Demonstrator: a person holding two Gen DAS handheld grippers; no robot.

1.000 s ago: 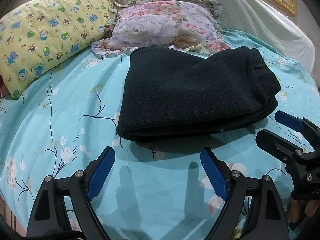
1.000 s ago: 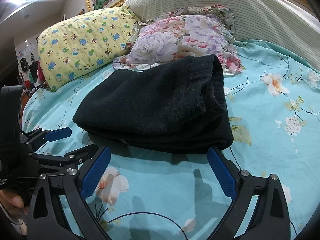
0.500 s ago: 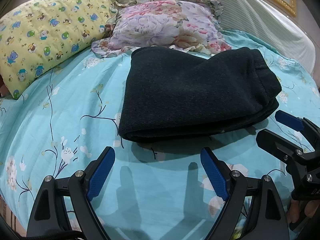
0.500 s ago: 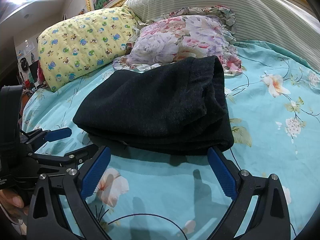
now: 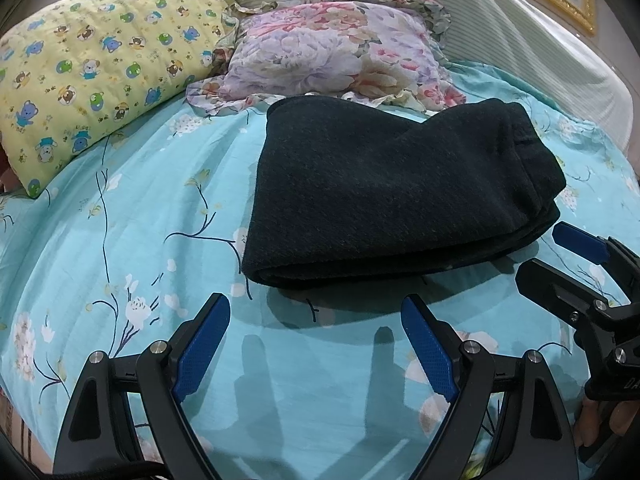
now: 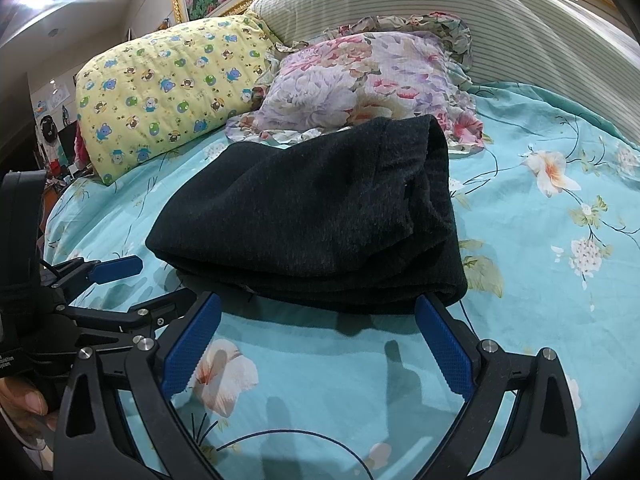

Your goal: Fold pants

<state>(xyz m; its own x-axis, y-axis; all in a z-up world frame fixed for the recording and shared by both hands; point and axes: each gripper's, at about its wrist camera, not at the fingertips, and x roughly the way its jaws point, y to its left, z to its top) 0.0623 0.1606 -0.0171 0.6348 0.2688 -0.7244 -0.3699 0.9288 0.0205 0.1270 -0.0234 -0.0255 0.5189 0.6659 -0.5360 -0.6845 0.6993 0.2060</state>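
The dark charcoal pants (image 5: 392, 196) lie folded in a thick flat bundle on the turquoise floral bedsheet (image 5: 120, 220); they also show in the right wrist view (image 6: 320, 216). My left gripper (image 5: 316, 320) is open and empty, just short of the bundle's near folded edge. My right gripper (image 6: 318, 324) is open and empty, its fingertips close to the bundle's near edge. Each gripper shows in the other's view, the right one (image 5: 576, 256) at the bundle's right end, the left one (image 6: 120, 280) at its left end.
A yellow cartoon-print pillow (image 5: 92, 80) and a floral pillow (image 5: 336, 56) lie behind the pants. A striped headboard cushion (image 5: 500, 24) stands at the back. A thin dark cable (image 6: 288, 436) lies on the sheet under my right gripper.
Both grippers have stayed open and nearly still. The pants sit slightly lower and farther in the left wrist view, so that gripper has eased back a little.
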